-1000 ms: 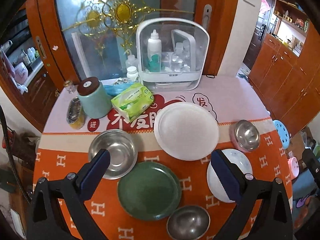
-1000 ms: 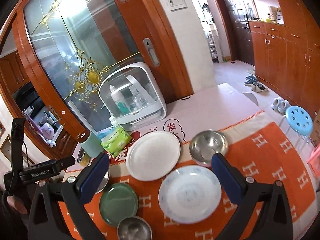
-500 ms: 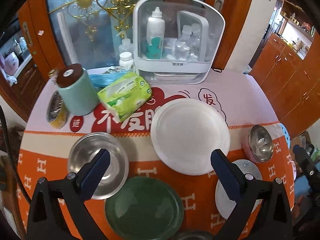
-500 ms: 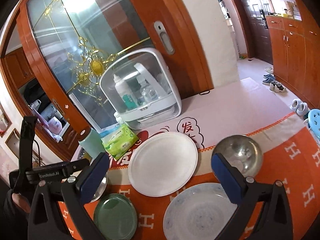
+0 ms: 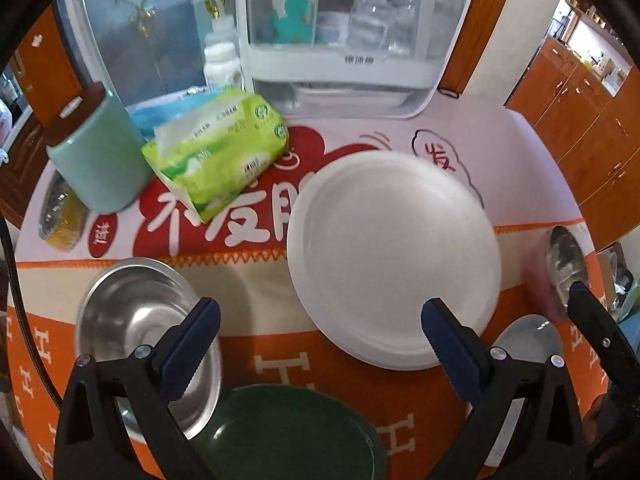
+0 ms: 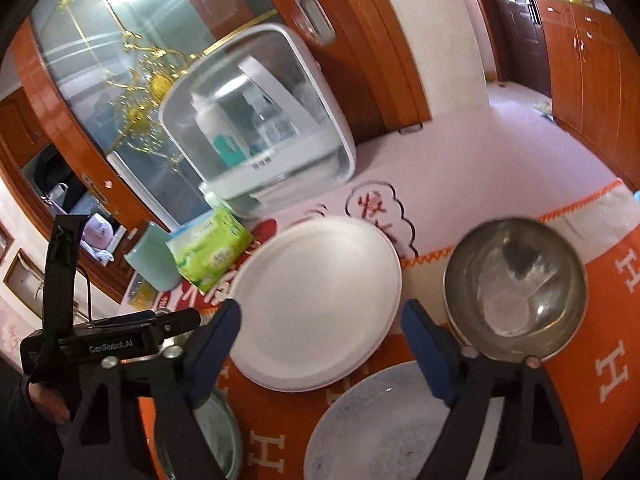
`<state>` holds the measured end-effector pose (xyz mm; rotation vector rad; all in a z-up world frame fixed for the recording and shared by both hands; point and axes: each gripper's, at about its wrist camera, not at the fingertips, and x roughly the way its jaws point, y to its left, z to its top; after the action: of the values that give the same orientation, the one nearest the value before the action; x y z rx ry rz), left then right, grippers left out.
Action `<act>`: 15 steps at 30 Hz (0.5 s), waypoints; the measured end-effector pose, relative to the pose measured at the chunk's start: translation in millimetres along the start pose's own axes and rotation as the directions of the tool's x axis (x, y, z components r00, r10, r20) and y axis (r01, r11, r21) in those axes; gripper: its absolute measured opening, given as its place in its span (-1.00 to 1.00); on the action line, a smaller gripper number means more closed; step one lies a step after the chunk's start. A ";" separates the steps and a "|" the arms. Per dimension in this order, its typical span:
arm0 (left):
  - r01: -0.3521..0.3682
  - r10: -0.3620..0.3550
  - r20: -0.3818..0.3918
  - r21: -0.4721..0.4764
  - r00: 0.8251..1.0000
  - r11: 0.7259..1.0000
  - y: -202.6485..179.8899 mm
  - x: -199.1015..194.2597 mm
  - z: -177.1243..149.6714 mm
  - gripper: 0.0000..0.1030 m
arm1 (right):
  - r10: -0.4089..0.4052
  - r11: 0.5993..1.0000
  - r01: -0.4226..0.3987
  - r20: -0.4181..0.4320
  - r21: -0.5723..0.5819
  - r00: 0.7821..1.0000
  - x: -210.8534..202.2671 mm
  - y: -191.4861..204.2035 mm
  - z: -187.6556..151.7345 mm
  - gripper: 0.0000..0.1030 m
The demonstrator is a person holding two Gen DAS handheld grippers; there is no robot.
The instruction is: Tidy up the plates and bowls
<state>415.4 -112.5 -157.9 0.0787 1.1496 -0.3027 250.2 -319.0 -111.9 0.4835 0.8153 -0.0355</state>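
Orange tablecloth (image 5: pixel 260 360) is filling the frame as two hand-held grippers are hovering over dishes around the white plate (image 5: pixel 392 260). Left gripper (image 5: pixel 320 328) is gaping, empty; right gripper (image 6: pixel 320 320) is closing, nothing between its jaws. Nearest, the plate's thin rim is offering the likeliest hold: probably stiff, slick, breakable. Beyond it, a tissue pack (image 5: pixel 216 152) is lying.

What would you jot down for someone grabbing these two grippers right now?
Left gripper: open, empty, above the cloth between the large steel bowl and the big white round plate.
Right gripper: closing, nothing between its pads, over the white plate's near rim.
Dark green plate, pale speckled plate and small steel bowl lie apart on the orange tablecloth.
Done: nothing stacked.
Left: gather plates, nest bowls.
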 end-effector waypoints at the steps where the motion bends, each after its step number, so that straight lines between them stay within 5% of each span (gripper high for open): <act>1: 0.000 0.000 -0.003 -0.003 1.000 1.000 0.5 4.1 -0.9 0.88 | -0.008 1.000 0.008 -0.011 0.002 1.000 5.3 -1.3 -1.1 0.28; 15: -0.011 0.007 -0.067 -0.056 0.998 0.998 3.9 54.5 -6.9 0.25 | -0.103 0.995 0.103 -0.051 -0.003 0.993 52.6 -11.5 -8.6 0.07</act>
<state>430.7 -118.0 -210.5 0.0449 1.2233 -0.2608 278.1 -317.5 -158.7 0.4426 0.8899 -0.1189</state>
